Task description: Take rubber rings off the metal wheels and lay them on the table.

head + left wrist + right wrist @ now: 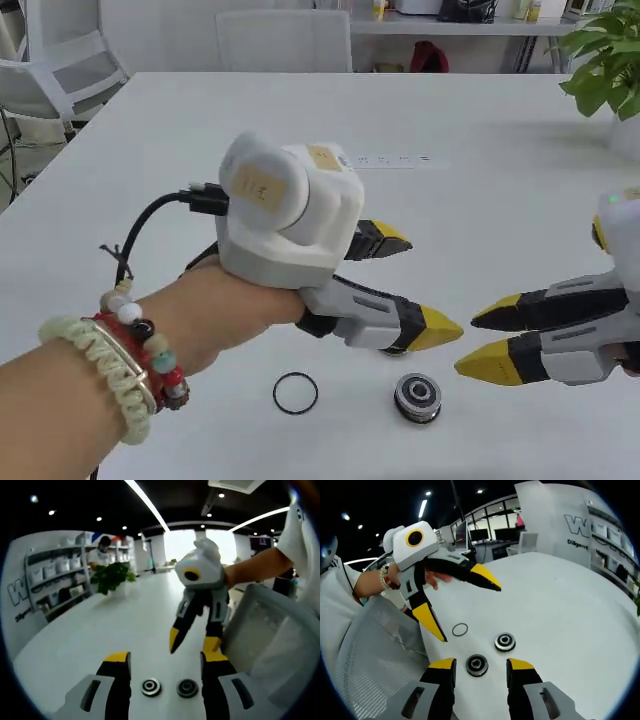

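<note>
A thin black rubber ring (295, 392) (460, 629) lies flat on the white table (480, 170). To its right stands a metal wheel (417, 395) (477, 664) (187, 688) with a dark rim. A second, brighter wheel (504, 642) (151, 686) sits close by; in the head view it is mostly hidden under the left gripper's lower jaw. My left gripper (425, 283) (165, 657) (470, 612) hovers open above the wheels, holding nothing. My right gripper (470, 343) (481, 664) (192, 645) faces it from the right, also open, with nothing between its fingers.
A white power strip (385, 160) lies farther back on the table. A potted plant (605, 60) stands at the back right edge. White chairs (285, 40) line the far side. A mesh chair back (375, 650) is near the person's side.
</note>
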Available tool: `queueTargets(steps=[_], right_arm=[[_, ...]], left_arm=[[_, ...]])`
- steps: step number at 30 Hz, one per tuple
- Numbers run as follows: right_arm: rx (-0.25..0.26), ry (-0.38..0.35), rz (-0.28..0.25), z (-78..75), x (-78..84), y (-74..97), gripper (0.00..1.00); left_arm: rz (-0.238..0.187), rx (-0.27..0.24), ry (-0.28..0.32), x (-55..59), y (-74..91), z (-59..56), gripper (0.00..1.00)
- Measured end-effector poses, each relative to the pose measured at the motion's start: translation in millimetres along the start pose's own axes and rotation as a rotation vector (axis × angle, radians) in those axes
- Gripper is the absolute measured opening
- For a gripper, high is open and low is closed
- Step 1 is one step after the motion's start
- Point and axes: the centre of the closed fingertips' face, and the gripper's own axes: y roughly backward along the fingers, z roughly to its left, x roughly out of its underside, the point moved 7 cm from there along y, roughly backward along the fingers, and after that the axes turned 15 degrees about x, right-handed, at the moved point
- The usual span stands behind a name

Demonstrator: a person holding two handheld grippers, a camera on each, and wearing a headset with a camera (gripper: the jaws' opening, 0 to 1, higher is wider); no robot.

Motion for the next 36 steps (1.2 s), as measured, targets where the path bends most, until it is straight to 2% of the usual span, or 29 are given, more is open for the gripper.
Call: queueTargets(steps=[5,11,15,17,19,21,25,30,36], right_arm=[[-0.028,0.032,0.049,3.0,3.1,-13.9,0.38],[-0.045,0.075,0.102,9.4,18.4,-25.3,0.38],[-0.046,0.055,0.108,9.0,28.6,-31.6,0.37],[-0.043,0.092,0.143,10.6,34.4,-32.4,0.37],[-0.024,0.139,0.147,9.6,37.8,-34.2,0.36],[-0.025,0.138,0.145,10.5,40.3,-36.7,0.35],[-0.024,0.153,0.149,10.4,43.9,-41.3,0.34],[-0.020,0.128,0.137,11.4,44.6,-43.6,0.31],[-0.024,0.164,0.142,16.5,46.9,-46.8,0.28]], left_arm=[[-0.003,0.005,0.009,11.3,-10.2,-0.6,0.53],[0.003,0.039,0.024,33.4,-17.6,-14.2,0.44],[-0.012,0.044,0.074,43.9,-19.2,-14.7,0.41],[-0.012,0.036,0.148,50.1,-20.1,-14.4,0.40],[-0.013,0.035,0.132,51.8,-21.1,-13.6,0.39],[0.001,0.032,0.126,54.3,-22.5,-14.2,0.36],[0.028,0.059,0.113,61.1,-26.8,-21.2,0.32],[0.074,0.078,0.119,74.6,-31.7,-25.2,0.27],[0.092,0.092,0.101,77.9,-36.1,-27.0,0.22]])
